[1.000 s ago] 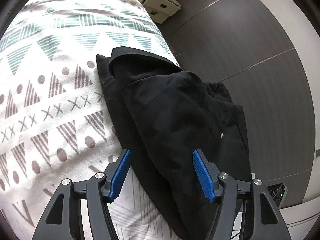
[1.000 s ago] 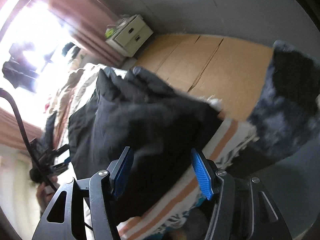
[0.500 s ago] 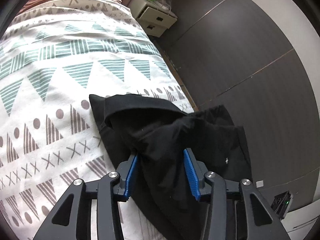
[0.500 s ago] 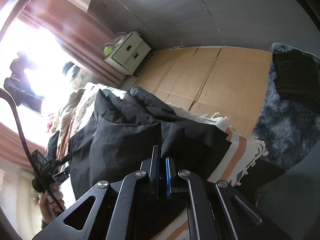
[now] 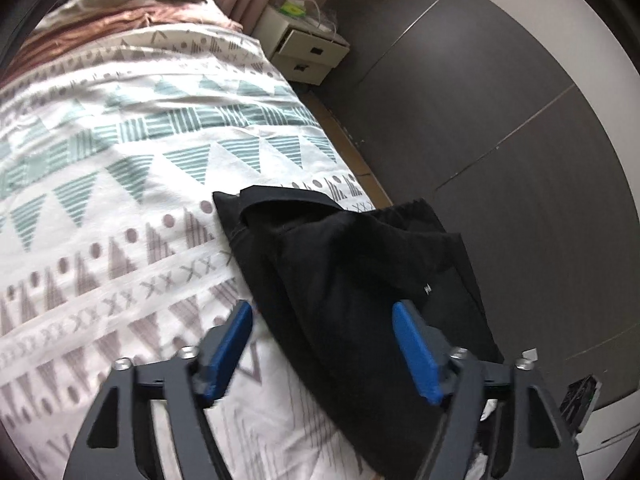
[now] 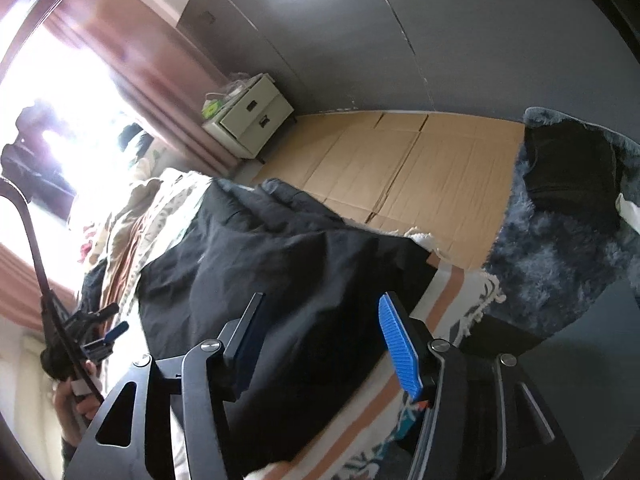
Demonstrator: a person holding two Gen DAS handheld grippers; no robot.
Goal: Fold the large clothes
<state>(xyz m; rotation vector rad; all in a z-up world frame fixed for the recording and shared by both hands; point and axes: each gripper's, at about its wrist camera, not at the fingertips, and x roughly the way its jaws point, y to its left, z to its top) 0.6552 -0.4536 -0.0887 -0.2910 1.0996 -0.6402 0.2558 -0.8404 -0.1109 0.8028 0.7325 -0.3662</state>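
Observation:
A black garment (image 5: 352, 276) lies bunched in loose folds on the patterned bedspread (image 5: 120, 184), at the bed's right edge, with part of it hanging over the side. My left gripper (image 5: 326, 332) hovers just above its near end. Its jaws are opening, and the blue pads (image 5: 414, 348) stand clear of the cloth. In the right wrist view the same garment (image 6: 280, 272) spreads over the bed's corner. My right gripper (image 6: 320, 334) is above it, jaws opening, with nothing pinched between them. The left gripper (image 6: 96, 340) and the hand holding it show at that view's left edge.
A cream two-drawer nightstand (image 5: 308, 52) stands past the bed, against dark wardrobe panels (image 5: 500, 120). Flattened cardboard (image 6: 400, 168) covers the floor beside the bed, next to a dark shaggy rug (image 6: 560, 248). Pillows and blankets (image 5: 120, 4) pile up at the bed's head.
Half a second ago both grippers were pinched on the black cloth. Both have since let go, spread their jaws and lifted back. The garment has settled on the bed.

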